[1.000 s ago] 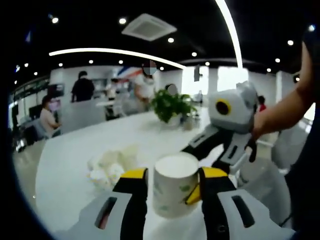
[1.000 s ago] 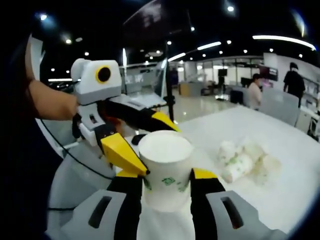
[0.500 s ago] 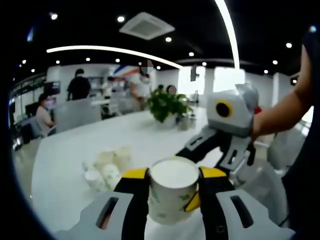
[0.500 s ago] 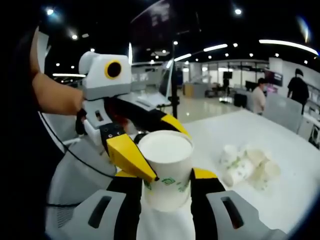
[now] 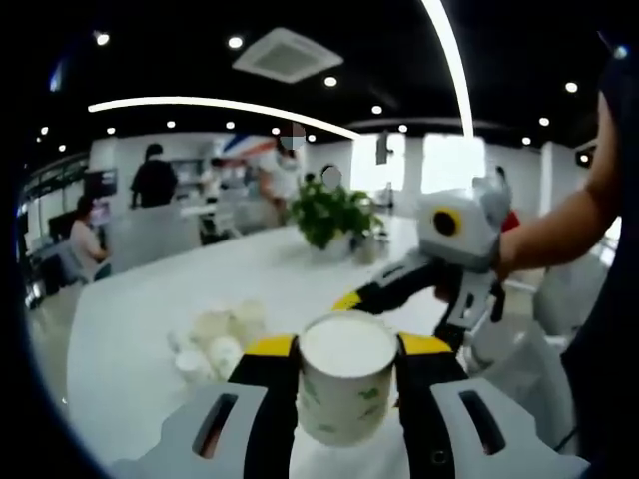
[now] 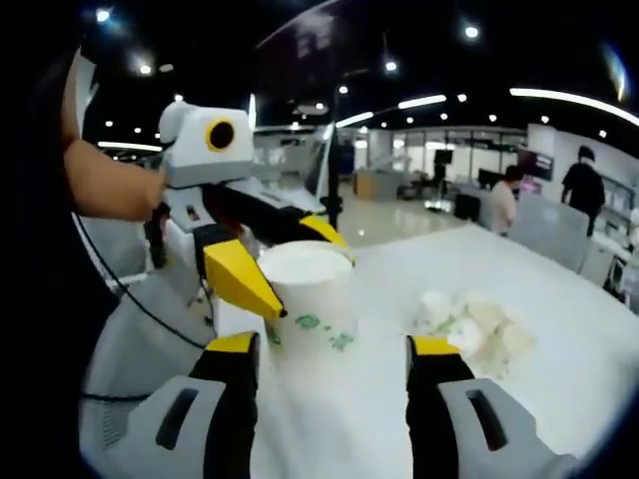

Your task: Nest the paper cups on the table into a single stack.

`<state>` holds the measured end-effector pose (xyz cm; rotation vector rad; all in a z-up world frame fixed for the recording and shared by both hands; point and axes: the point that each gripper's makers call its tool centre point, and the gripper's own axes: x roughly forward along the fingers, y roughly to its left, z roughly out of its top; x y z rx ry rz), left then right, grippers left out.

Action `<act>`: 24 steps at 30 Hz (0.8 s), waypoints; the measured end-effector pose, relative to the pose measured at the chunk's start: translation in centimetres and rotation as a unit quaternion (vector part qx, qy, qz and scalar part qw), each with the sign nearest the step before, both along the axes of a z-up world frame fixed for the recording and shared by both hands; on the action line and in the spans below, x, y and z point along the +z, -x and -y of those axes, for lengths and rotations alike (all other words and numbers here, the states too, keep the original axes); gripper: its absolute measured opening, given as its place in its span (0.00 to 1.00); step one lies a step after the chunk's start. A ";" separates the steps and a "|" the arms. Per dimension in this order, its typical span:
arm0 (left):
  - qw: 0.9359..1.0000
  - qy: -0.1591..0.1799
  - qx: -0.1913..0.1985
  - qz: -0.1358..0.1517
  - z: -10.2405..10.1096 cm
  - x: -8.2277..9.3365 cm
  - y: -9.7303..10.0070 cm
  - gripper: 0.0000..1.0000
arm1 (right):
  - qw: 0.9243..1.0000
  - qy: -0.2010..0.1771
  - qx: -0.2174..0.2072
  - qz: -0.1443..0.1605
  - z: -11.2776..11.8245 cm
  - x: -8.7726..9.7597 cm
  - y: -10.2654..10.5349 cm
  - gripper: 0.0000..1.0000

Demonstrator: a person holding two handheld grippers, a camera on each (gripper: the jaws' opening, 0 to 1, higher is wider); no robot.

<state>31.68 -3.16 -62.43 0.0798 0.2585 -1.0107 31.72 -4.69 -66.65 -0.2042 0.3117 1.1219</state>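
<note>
A white paper cup (image 5: 344, 384) with green print sits upright between my left gripper's (image 5: 347, 346) yellow-tipped jaws, which are shut on it. In the right gripper view the same cup (image 6: 305, 299) stands a little ahead of my right gripper (image 6: 334, 344), whose jaws are spread wide and touch nothing. One yellow finger (image 6: 238, 277) of the left gripper presses the cup's side there. A loose pile of paper cups (image 5: 215, 334) lies on the white table (image 5: 130, 309), also seen as the pile (image 6: 469, 329) beyond the right jaw.
A potted plant (image 5: 334, 212) stands farther back on the table. Several people sit and stand in the office behind. The person's forearm (image 5: 559, 230) holds the right gripper; another forearm (image 6: 110, 190) holds the left one.
My right gripper has opened and let go of the cup, which stays in the left gripper. The right gripper has pulled back slightly from it.
</note>
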 end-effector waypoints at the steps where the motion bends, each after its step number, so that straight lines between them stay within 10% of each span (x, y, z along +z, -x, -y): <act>1: 1.000 0.002 0.001 0.001 -0.1 0.2 -0.1 0.36 | 1.000 -0.003 -0.008 0.002 0.5 0.0 -0.2 0.71; 11: 1.000 0.012 -0.012 0.005 -0.1 1.1 0.1 0.36 | 0.998 -0.031 -0.059 0.011 3.9 0.4 -0.6 1.00; 18: 0.999 0.028 -0.028 0.011 0.8 2.0 0.6 0.36 | 0.997 -0.042 -0.059 0.008 4.1 -0.2 0.5 0.99; 24: 0.997 0.070 -0.022 0.019 1.3 3.6 0.3 0.36 | 0.998 -0.059 -0.032 -0.017 3.1 0.2 1.9 0.71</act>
